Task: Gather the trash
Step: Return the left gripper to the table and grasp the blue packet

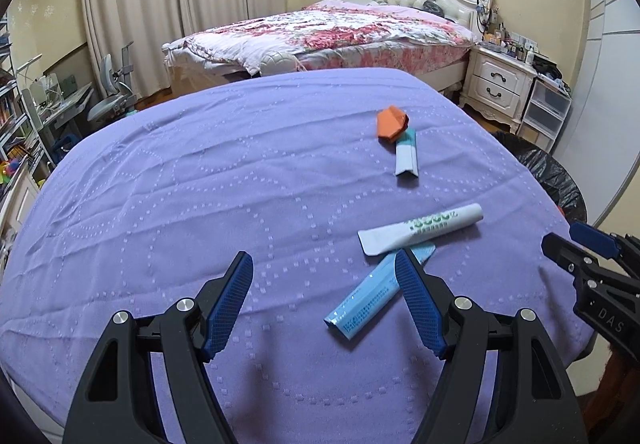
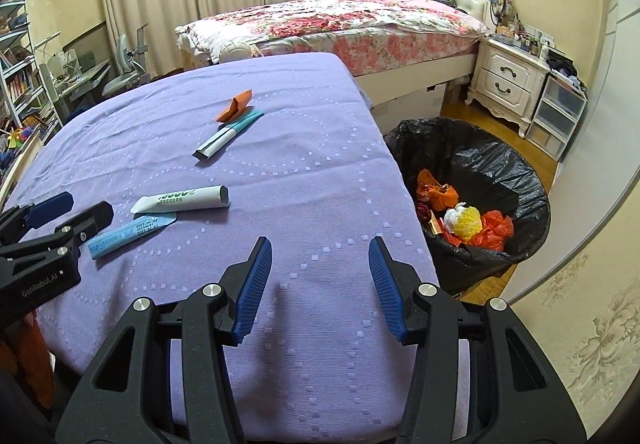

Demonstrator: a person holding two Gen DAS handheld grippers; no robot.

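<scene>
Purple quilted cloth-covered table [image 1: 200,183] carries four pieces not yet collected; black-bagged round bin [image 2: 500,163] at its right edge already holds orange and yellow wrappers; remaining: white squeezed tube [image 1: 420,230] lying across light-blue flat sachet [image 1: 364,304], white-and-teal folded carton [image 1: 407,157], orange folded paper [image 1: 392,123]; left gripper [image 1: 324,300] spread wide, empty, over the sachet; right gripper [image 2: 318,284] partly spread, empty, above bare cloth.

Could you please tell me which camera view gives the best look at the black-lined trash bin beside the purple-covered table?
The right wrist view: the round trash bin with the black plastic liner shows its whole open mouth, with orange, yellow and red rubbish inside. The left wrist view catches only a dark sliver of that liner past the table's edge, contents hidden.
</scene>
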